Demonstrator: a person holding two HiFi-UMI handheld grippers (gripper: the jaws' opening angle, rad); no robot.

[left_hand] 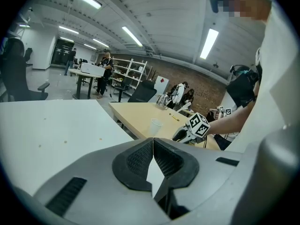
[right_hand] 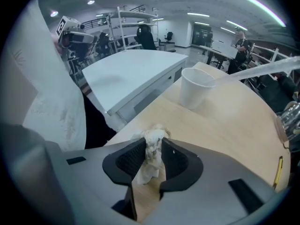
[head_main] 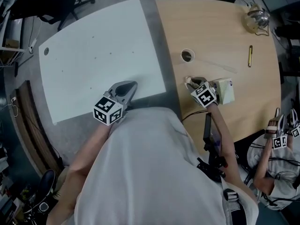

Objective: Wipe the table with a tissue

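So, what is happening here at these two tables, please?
A person holds a gripper in each hand. The right gripper is shut on a crumpled tissue near the edge of the wooden table. A paper cup stands further back on that table. The left gripper is shut with nothing in it, at the near edge of the white table.

Through my head camera I see my left gripper [head_main: 125,89] over the near edge of the white table [head_main: 89,46]. My right gripper [head_main: 193,82] points down at the wooden table [head_main: 225,36] with a pale tissue [head_main: 188,81] at its tip, just beside a pale box [head_main: 226,91]. Farther back on the wood lie a paper cup [head_main: 187,56] and a pen [head_main: 250,56], well apart.
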